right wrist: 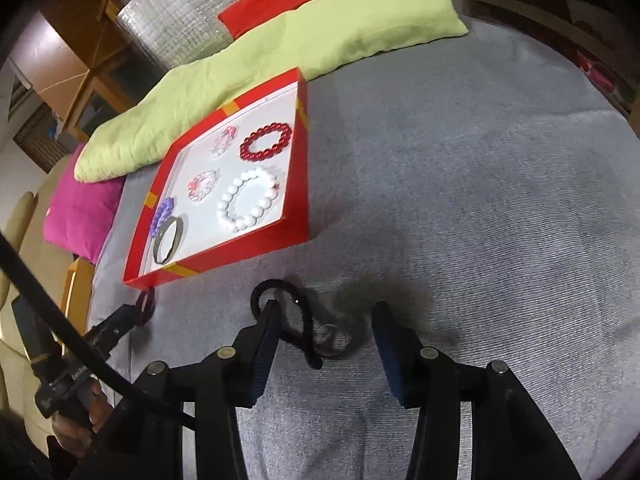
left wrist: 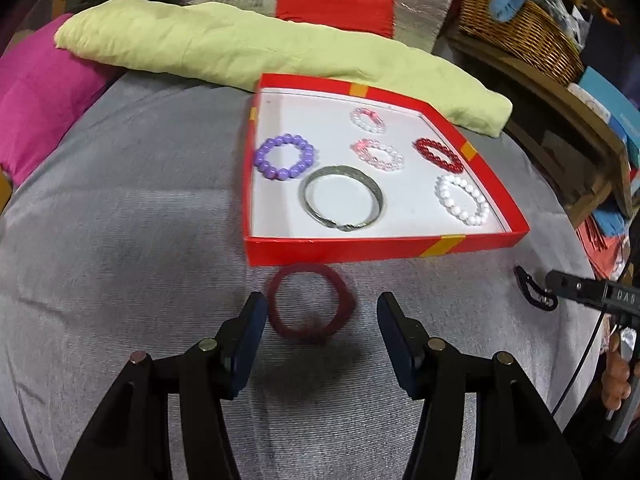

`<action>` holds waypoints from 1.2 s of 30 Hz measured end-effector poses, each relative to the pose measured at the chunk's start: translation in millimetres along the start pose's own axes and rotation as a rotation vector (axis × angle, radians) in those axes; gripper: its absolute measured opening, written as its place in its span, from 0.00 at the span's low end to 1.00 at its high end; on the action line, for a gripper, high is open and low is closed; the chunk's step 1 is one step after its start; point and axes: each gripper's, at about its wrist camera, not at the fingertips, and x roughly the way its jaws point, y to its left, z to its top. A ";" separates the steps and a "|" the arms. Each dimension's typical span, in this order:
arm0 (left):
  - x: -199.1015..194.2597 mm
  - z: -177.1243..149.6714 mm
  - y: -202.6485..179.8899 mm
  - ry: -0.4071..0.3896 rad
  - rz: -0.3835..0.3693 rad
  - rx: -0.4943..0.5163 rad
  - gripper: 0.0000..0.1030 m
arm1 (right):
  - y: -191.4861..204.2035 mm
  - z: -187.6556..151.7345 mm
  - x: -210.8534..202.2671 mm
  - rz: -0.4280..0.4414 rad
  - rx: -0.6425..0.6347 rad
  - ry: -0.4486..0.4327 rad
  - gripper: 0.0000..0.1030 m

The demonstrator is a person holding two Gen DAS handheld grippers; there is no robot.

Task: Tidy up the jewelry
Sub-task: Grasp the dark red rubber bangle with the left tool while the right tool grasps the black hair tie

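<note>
A red box with a white floor lies on the grey cloth and holds several bracelets: purple, silver bangle, white, red and two pink-clear ones. A dark red fuzzy band lies in front of the box, between my open left gripper's fingers. A black hair tie lies on the cloth by my open right gripper, its left finger over the tie. The box also shows in the right wrist view.
A light green pillow, a pink cushion and a red cloth lie behind the box. A wicker basket stands on a wooden shelf at the right. Grey cloth spreads right of the box.
</note>
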 end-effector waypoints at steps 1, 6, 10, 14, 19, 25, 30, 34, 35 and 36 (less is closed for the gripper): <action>1.5 -0.6 -1.2 0.004 -0.003 0.008 0.53 | -0.2 0.2 -0.4 -0.001 0.002 -0.001 0.50; 2.4 -3.5 -5.8 0.003 0.002 0.055 0.26 | -1.1 1.7 0.4 -0.003 0.007 0.000 0.50; 0.2 -5.0 -6.4 0.001 -0.006 0.066 0.14 | 0.4 1.1 2.0 -0.001 -0.002 0.006 0.50; -0.4 -8.7 -11.0 0.016 -0.007 0.093 0.07 | 5.3 -0.7 5.0 -0.006 -0.026 0.015 0.50; -5.2 -13.9 -17.1 0.019 -0.025 0.121 0.07 | 9.6 -3.5 7.0 -0.007 -0.056 0.023 0.52; -12.7 -18.0 -18.6 0.022 -0.045 0.126 0.07 | 18.3 -9.3 8.0 -0.023 -0.127 0.024 0.57; -18.6 -16.7 -13.9 0.024 -0.069 0.101 0.08 | 24.0 -15.7 8.5 -0.051 -0.198 0.009 0.50; -20.4 -15.0 -10.7 0.029 -0.089 0.081 0.29 | 30.9 -20.7 9.5 -0.098 -0.273 -0.007 0.23; -21.4 -15.0 -10.6 0.025 -0.090 0.078 0.40 | 31.4 -20.9 8.9 -0.092 -0.278 -0.010 0.22; -22.2 -14.9 -11.2 0.022 -0.094 0.079 0.48 | 31.9 -21.2 8.4 -0.088 -0.284 -0.011 0.22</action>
